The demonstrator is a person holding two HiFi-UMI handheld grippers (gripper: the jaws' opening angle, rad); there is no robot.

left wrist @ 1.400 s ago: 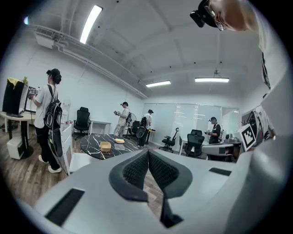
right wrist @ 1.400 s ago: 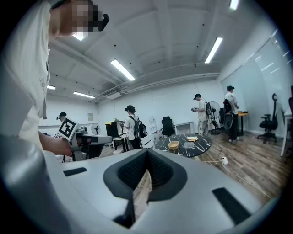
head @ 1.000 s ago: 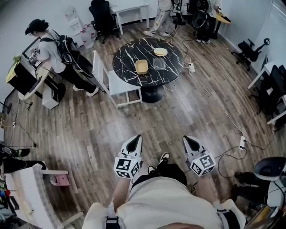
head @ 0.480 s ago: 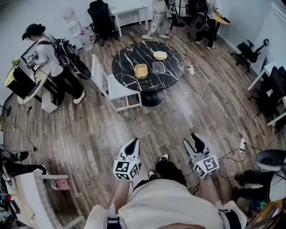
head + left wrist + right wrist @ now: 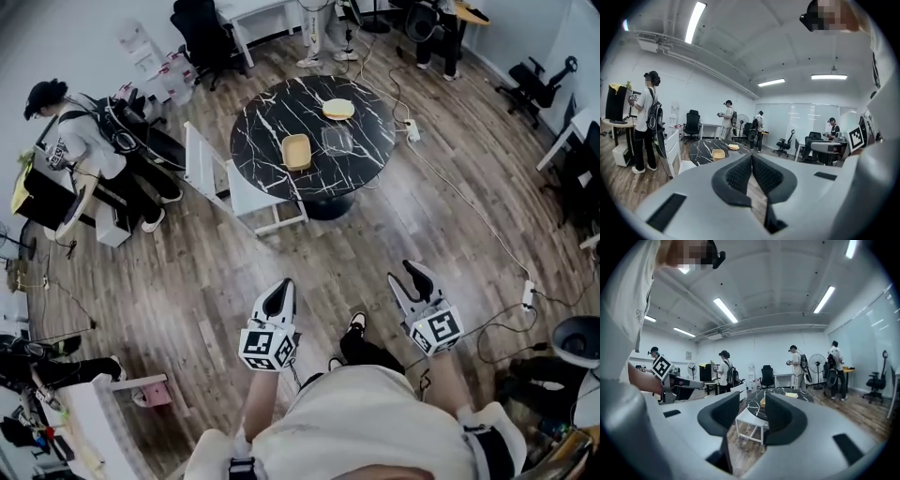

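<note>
Both grippers hang in the air over the wood floor, holding nothing. My left gripper (image 5: 278, 296) is shut, and in the left gripper view (image 5: 751, 159) its dark pads meet. My right gripper (image 5: 416, 279) is open, and the right gripper view (image 5: 753, 404) shows a clear gap between its pads. Ahead stands a round black marble table (image 5: 272, 131) with a yellow tray (image 5: 296, 151), a clear container (image 5: 336, 140) and a plate (image 5: 338, 109). A white chair (image 5: 230, 183) stands at the table's near left.
A person with a backpack (image 5: 80, 141) stands at a desk on the left. Other people stand beyond the table. A cable with a power strip (image 5: 528, 292) lies on the floor at the right. Office chairs (image 5: 202, 23) line the far wall.
My right gripper has opened; it was shut before. Both grippers have moved forward, and the table and white chair now look nearer.
</note>
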